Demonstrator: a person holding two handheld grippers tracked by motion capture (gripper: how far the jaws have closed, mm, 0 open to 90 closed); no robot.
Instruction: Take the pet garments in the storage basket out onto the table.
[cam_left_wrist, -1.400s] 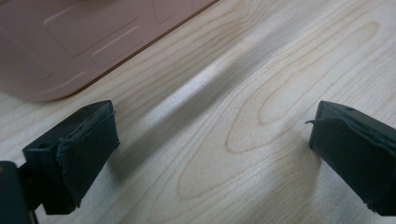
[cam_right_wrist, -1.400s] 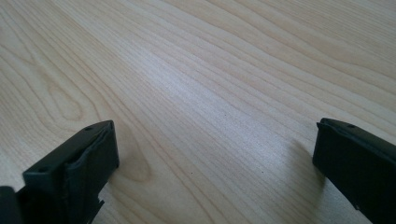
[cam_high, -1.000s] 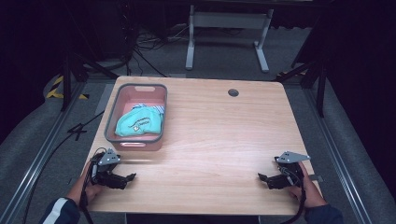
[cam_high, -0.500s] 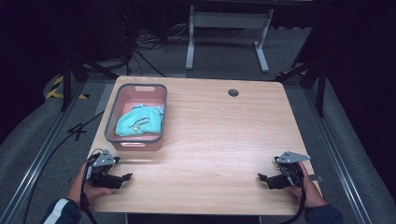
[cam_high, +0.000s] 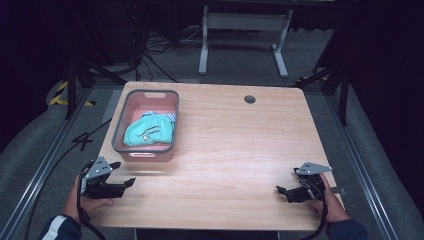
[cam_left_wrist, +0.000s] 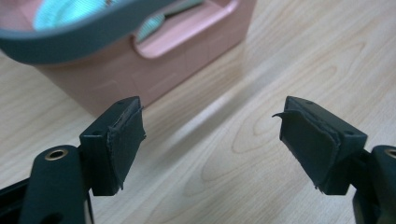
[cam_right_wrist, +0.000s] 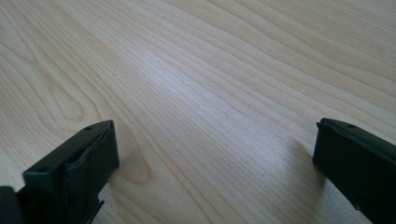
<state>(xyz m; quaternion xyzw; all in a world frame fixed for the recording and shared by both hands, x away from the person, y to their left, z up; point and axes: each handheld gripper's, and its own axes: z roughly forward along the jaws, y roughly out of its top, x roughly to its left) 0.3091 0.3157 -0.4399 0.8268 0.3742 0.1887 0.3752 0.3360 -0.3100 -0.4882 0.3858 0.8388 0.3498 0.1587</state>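
Both my grippers rest empty near the wooden table's (cam_high: 240, 145) front edge, left gripper (cam_high: 125, 183) and right gripper (cam_high: 282, 191) gaping wide, presumably awaiting a start, while the soft teal cloth (cam_high: 149, 133) lies bunched inside the rigid pink grey-rimmed basket (cam_high: 145, 149) just beyond my left.

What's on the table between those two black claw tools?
Nothing: the high view shows bare wooden table between the left gripper and right gripper.

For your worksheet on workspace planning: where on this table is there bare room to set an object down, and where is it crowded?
Bare wood runs from the pink bin rightward to the table edge, between the cable hole and both grippers. Crowded: the far-left corner, with the bin holding teal cloth.
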